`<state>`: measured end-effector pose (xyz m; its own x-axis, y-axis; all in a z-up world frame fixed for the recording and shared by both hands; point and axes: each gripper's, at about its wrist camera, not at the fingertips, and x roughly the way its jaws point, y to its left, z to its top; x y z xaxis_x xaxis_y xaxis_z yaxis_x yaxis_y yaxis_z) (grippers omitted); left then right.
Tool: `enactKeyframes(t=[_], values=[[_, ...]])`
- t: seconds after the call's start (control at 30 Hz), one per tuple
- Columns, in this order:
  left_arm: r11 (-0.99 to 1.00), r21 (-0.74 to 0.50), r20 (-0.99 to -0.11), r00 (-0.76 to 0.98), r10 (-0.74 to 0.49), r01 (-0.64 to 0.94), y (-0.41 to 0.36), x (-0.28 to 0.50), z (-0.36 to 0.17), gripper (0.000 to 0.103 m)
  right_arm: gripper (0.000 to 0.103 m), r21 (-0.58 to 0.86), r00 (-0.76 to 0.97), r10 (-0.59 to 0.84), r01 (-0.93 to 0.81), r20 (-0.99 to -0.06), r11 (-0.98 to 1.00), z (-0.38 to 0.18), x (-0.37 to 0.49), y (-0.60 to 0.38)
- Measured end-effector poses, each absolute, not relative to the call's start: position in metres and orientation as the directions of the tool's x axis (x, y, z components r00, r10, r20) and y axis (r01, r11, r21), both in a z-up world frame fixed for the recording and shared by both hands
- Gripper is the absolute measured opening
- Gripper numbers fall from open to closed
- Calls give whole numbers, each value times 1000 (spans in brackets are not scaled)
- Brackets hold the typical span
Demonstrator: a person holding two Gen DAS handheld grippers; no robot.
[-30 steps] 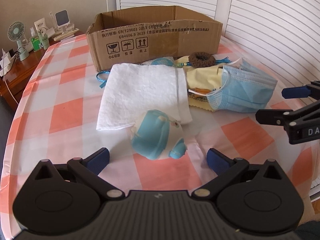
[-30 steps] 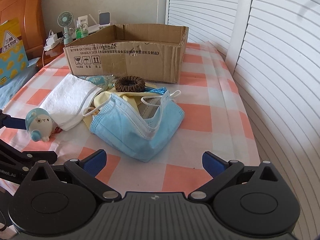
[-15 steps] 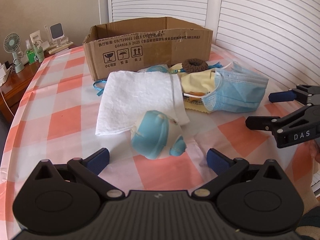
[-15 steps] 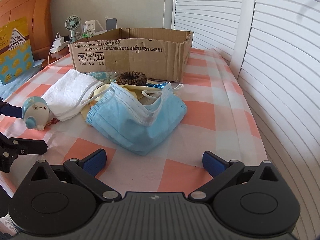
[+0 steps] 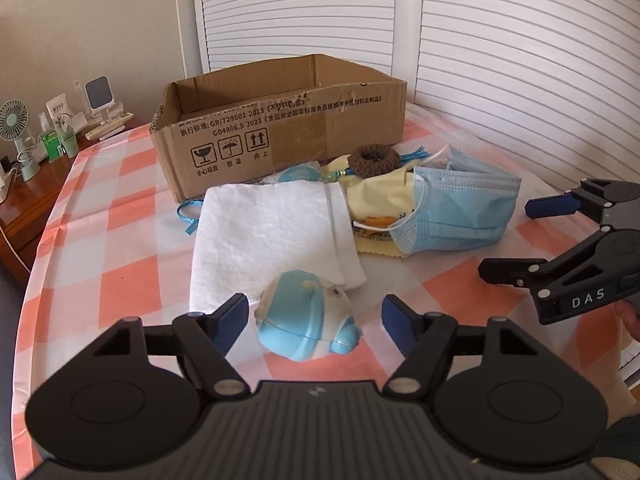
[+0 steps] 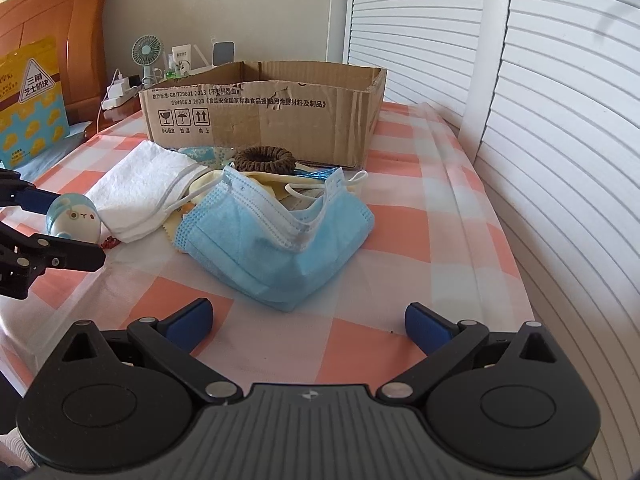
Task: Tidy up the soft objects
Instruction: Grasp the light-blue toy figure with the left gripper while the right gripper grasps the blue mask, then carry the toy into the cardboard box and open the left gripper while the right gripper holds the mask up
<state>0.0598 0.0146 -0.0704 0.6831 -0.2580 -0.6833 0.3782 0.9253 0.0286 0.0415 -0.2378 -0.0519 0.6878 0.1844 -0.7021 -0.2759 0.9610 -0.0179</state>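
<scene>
Toy (image 5: 310, 314), a small blue-and-white figure, lies on the checked tabletop (image 5: 100, 240) right between the pads of my left claw (image 5: 316, 318); the pads stand apart, one on each side of it, and I cannot tell whether either touches it. At 12 o'clock from the toy, touching it, is a folded towel (image 5: 272, 232), and beyond that an open cardboard box (image 5: 280, 128). At 2 o'clock from the toy a yellow cloth (image 5: 380, 200) lies under a blue mask (image 5: 460, 212), with a brown scrunchie (image 5: 374, 160) on top of the pile near the box.

My right claw (image 6: 308, 322) is open too, holding nothing. The mask (image 6: 280, 232) lies at 12 o'clock just ahead of it, not between the pads. The towel (image 6: 148, 188) is at 10 o'clock, the toy (image 6: 76, 216) farther left, at 9 to 10 o'clock, between the left claw's pads.
</scene>
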Motion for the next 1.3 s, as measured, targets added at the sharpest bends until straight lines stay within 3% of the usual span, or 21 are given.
enactKeyframes(t=[0.07,0.5,0.77,0.9,0.97,1.0,1.13,1.3], values=[[926,28,-685,682,-256,376,15,61,-71,53,103,-18,683,187,-282,-707,959,-50,43,-237],[929,-23,-689,668,-283,370,22,64,-71,52,102,-23,706,238,-338,-667,941,-40,71,-219],[923,-29,-693,657,-295,384,22,65,-70,52,75,-53,703,239,-366,-670,929,-38,65,-213],[919,-35,-696,650,-305,394,23,66,-70,52,50,-77,707,225,-368,-671,927,-35,60,-213],[917,-42,-696,647,-312,397,23,65,-69,51,43,-71,708,229,-367,-668,927,-32,58,-214],[915,-45,-697,644,-316,401,23,65,-68,51,31,-66,708,234,-368,-666,927,-31,57,-216],[912,-34,-699,642,-315,410,24,63,-66,50,24,-65,712,241,-373,-660,926,-24,52,-219],[901,-20,-704,634,-321,434,24,59,-59,49,24,-70,714,241,-377,-658,924,-15,46,-221]])
